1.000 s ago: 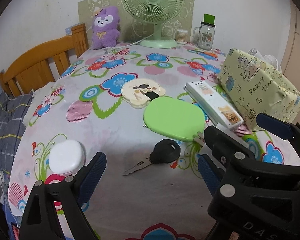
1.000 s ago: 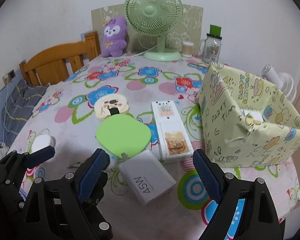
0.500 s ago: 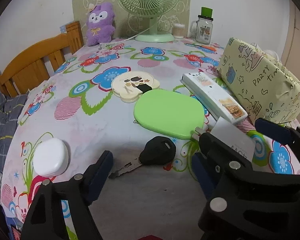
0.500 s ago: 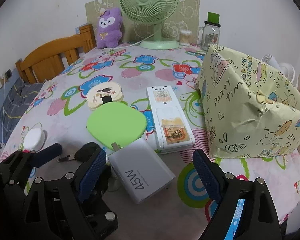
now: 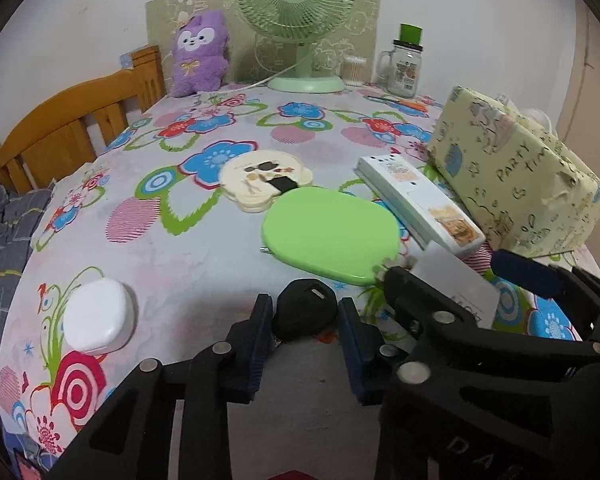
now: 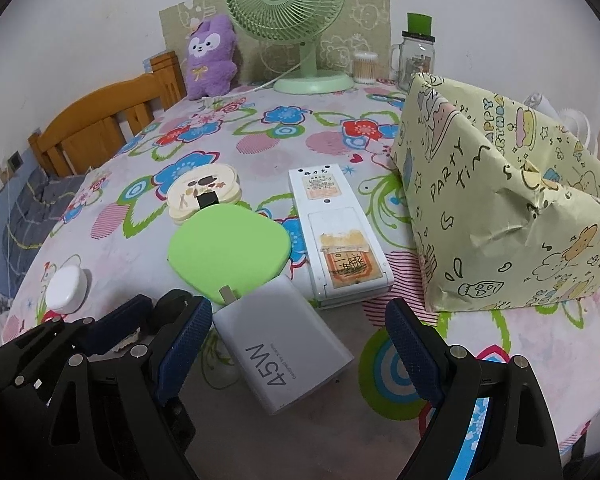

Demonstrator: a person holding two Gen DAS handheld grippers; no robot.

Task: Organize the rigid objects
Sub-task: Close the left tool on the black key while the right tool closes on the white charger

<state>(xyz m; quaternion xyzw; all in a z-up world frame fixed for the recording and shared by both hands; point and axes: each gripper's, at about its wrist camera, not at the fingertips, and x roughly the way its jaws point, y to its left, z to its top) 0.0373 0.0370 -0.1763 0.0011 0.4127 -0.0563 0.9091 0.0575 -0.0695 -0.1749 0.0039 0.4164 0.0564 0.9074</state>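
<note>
Fingers (image 5: 260, 332) of left gripper (image 5: 305, 322) apparently pinch black key fob (image 5: 305, 312); right gripper (image 6: 298, 350) spread.

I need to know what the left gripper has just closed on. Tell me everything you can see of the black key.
The black key shows mainly its rounded, matte plastic head, with a small pale slot-shaped mark on top. It lies low on the floral tablecloth, between the left gripper's blue-padded fingers, which are shut on its sides. Its metal blade is hidden behind the fingers. The green oval case lies just beyond it, apart.
</note>
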